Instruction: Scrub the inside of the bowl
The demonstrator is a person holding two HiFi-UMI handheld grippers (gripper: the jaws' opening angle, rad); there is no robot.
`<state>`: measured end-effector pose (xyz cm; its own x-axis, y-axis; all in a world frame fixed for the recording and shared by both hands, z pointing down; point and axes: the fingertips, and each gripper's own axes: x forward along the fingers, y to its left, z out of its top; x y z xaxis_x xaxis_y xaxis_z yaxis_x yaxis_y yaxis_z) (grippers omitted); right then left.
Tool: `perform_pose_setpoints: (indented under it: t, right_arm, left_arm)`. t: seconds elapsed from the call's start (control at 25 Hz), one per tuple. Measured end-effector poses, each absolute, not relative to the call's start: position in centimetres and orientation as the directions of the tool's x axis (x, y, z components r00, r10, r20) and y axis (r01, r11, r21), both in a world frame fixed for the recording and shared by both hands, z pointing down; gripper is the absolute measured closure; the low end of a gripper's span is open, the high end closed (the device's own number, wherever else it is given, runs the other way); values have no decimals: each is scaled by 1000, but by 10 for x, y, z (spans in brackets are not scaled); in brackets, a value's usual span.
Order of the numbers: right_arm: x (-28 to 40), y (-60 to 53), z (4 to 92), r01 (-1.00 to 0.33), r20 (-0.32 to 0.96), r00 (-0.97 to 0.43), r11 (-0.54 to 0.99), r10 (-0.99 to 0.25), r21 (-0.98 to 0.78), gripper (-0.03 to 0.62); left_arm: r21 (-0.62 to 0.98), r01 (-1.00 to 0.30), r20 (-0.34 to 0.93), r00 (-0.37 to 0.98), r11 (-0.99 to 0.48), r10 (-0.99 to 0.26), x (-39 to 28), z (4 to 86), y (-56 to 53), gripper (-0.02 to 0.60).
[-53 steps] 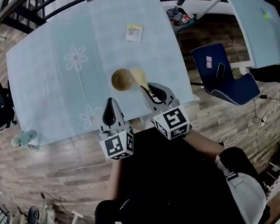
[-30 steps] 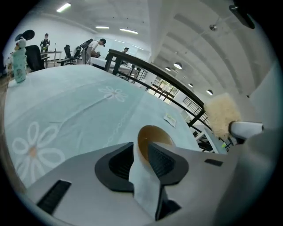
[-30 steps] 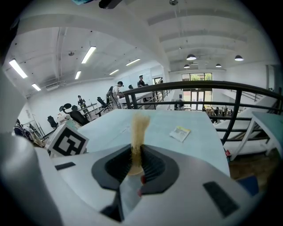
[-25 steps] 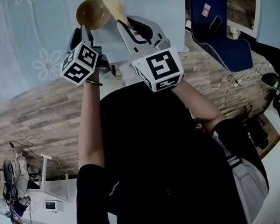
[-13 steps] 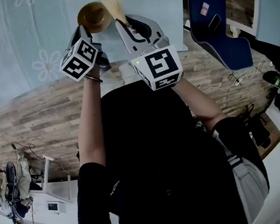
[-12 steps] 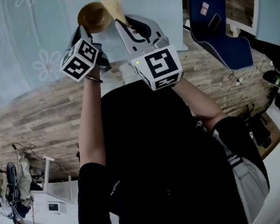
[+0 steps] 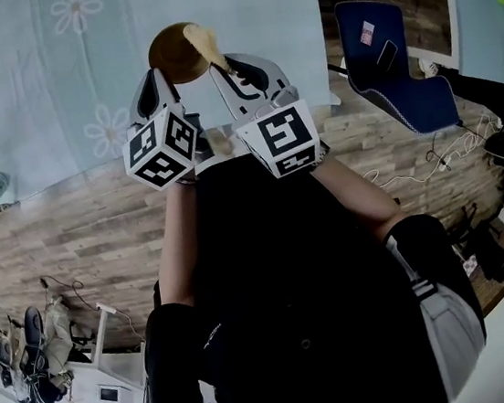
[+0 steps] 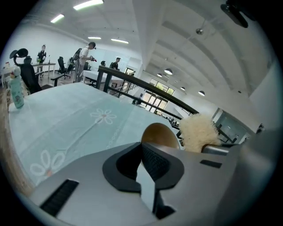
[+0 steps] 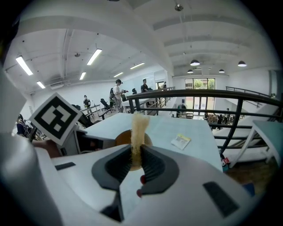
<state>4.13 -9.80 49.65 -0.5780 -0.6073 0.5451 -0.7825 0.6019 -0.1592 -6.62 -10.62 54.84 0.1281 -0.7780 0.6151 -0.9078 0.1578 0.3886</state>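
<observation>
Both clamped: left gripper on bowl rim, right gripper on scrubber, above table edge.

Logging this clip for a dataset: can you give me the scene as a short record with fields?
left tongs: shut on the rim of the brown bowl
right tongs: shut on the pale scrubber
scrubber: over the bowl's opening in the head view
surface: light blue tablecloth with flower print
also: small packet on the cloth
</observation>
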Motion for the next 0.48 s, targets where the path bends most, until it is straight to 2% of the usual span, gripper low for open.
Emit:
perform_pose_setpoints:
  t: [0.28,0.48]
  right_arm:
    - [37,-92,469,-787,525,-581,594,-621,-169,542]
    - [29,-95,445,-798,468,-580,581,-667,-160,542]
  left_arm:
    - [414,-906,511,156,84,-845,-63,482,-98,565]
    - [346,-938,426,190,-35,-885,-56,442,-97,565]
